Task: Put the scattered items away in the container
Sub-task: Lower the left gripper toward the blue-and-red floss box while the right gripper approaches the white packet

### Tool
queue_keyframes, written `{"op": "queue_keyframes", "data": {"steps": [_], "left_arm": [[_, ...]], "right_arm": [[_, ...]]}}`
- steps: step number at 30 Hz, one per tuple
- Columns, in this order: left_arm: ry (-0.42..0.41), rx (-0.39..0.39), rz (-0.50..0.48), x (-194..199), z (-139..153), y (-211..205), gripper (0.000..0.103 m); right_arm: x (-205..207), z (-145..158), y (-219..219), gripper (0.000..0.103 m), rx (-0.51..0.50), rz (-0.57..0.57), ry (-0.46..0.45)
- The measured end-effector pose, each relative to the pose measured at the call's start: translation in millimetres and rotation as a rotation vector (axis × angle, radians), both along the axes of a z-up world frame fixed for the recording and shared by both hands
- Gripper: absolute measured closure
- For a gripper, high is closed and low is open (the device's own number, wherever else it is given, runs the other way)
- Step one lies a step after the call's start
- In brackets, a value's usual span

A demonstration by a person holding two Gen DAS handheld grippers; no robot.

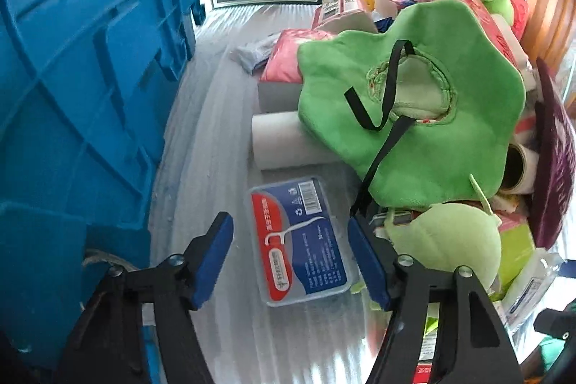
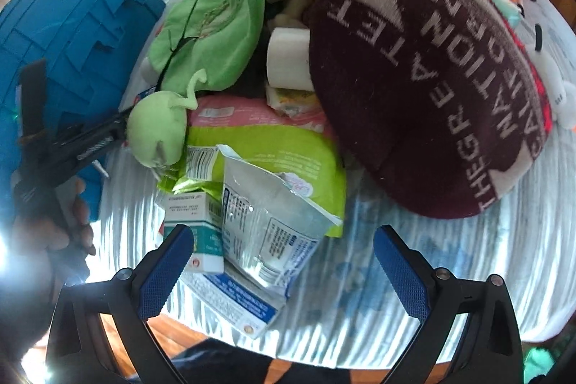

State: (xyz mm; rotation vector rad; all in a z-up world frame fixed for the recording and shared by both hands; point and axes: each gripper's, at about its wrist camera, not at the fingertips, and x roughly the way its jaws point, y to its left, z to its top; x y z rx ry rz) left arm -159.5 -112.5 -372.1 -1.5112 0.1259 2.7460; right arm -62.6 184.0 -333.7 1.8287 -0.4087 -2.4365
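The left gripper [image 1: 288, 258] hovers with its fingers spread wide on either side of a clear floss-pick box [image 1: 300, 240], which lies flat on the white striped cloth [image 1: 216, 96], not yet gripped. This looks like the pickup step: the next move likely calls for lowering, closing on the box, then carrying it to the blue crate [image 1: 82, 78] just beside it. The crate's inside is hidden, so its contents cannot be told. The right gripper [image 2: 284, 261], also spread apart and empty, hangs over a crinkled silver pouch [image 2: 266, 225] further from the crate, near a maroon knit hat [image 2: 424, 89].
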Motion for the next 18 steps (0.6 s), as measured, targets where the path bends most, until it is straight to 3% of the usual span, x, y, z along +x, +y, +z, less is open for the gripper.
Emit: {"op": "queue_keyframes", "data": {"steps": [2, 5, 8, 11, 15, 16, 17, 18], "left_arm": [[-0.031, -0.086, -0.011, -3, -9, 4, 0.035], [-0.023, -0.080, 0.002, -6, -13, 1, 0.036], [-0.037, -0.030, 0.002, -13, -17, -2, 0.031], [-0.122, 0.049, 0.019, -24, -30, -10, 0.030], [-0.146, 0.080, 0.027, -28, -38, -14, 0.030], [-0.144, 0.095, 0.022, -29, -37, -13, 0.033], [-0.144, 0.109, 0.013, -30, -36, -12, 0.042], [-0.142, 0.111, 0.001, -31, -35, -9, 0.042]], "right_arm": [[-1, -4, -2, 0.001, -0.002, -0.018, -0.002], [-1, -7, -2, 0.001, -0.005, -0.053, -0.001], [0, -11, -1, 0.001, -0.013, -0.078, -0.008], [2, -15, 0, 0.001, -0.018, -0.096, -0.015], [6, -19, -1, 0.001, -0.020, -0.118, -0.022], [5, -20, -1, 0.002, -0.022, -0.123, -0.024], [6, -21, -2, 0.002, -0.024, -0.127, -0.025], [6, -23, -2, 0.002, -0.027, -0.132, -0.027]]}}
